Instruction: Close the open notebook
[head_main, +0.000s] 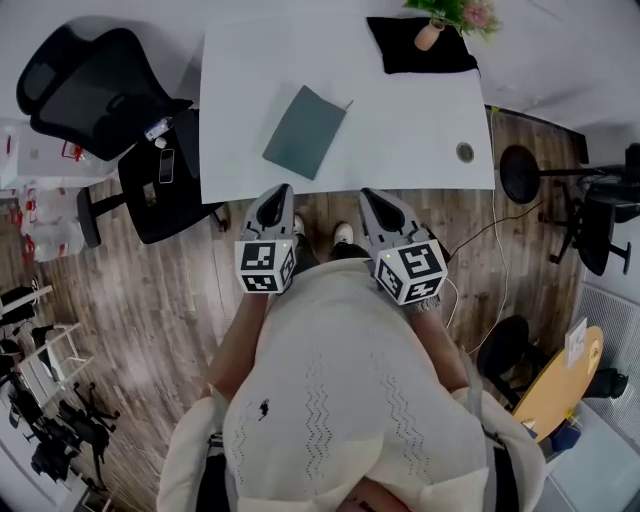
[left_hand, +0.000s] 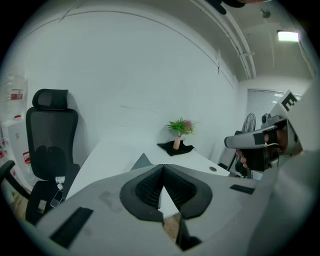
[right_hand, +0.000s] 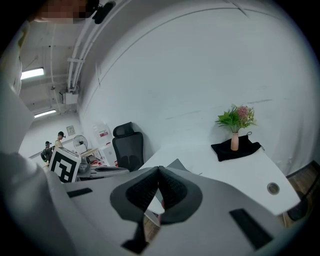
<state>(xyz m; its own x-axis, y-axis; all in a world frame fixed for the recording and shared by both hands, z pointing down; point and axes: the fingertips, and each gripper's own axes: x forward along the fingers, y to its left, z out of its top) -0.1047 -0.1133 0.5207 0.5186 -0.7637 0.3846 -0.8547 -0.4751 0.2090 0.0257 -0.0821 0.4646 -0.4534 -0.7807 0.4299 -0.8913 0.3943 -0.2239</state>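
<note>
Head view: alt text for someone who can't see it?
A dark teal notebook lies closed on the white table. The left gripper and right gripper, both shut and empty, hang at the table's near edge. A flower vase sits on a black cloth at the far edge.

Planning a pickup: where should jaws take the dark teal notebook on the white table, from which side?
Probably the near short edge of the notebook, coming low from the person's side of the table. It lies flat and closed, turned diagonally, so only a thin edge offers itself; that edge faces the shut left gripper.
</note>
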